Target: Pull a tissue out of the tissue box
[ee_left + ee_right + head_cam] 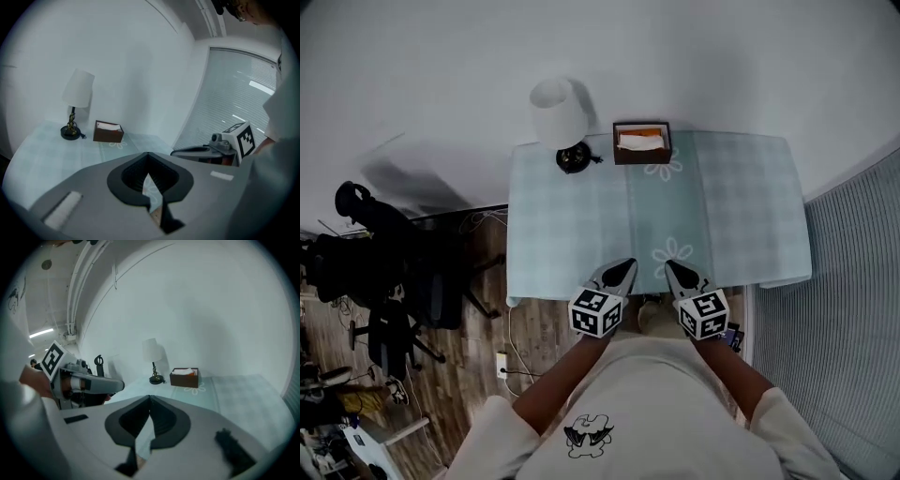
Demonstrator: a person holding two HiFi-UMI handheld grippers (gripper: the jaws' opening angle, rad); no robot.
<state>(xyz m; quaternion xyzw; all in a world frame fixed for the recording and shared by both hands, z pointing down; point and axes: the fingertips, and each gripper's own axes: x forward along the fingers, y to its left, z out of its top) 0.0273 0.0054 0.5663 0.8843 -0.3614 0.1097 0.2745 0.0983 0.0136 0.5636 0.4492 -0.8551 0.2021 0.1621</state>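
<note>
A brown tissue box (642,142) with white tissue showing at its top stands at the far edge of a table with a pale blue checked cloth (572,234). The box also appears far ahead in the left gripper view (108,132) and the right gripper view (184,378). My left gripper (628,265) and right gripper (668,266) hang side by side over the table's near edge, well short of the box. Both point toward it. The left gripper's (148,153) jaws meet at their tips, as do the right gripper's (150,397); nothing is held.
A white-shaded lamp (561,114) on a dark base stands just left of the box. Dark office chairs (389,272) sit on the wooden floor to the left. Window blinds (853,309) run along the right side.
</note>
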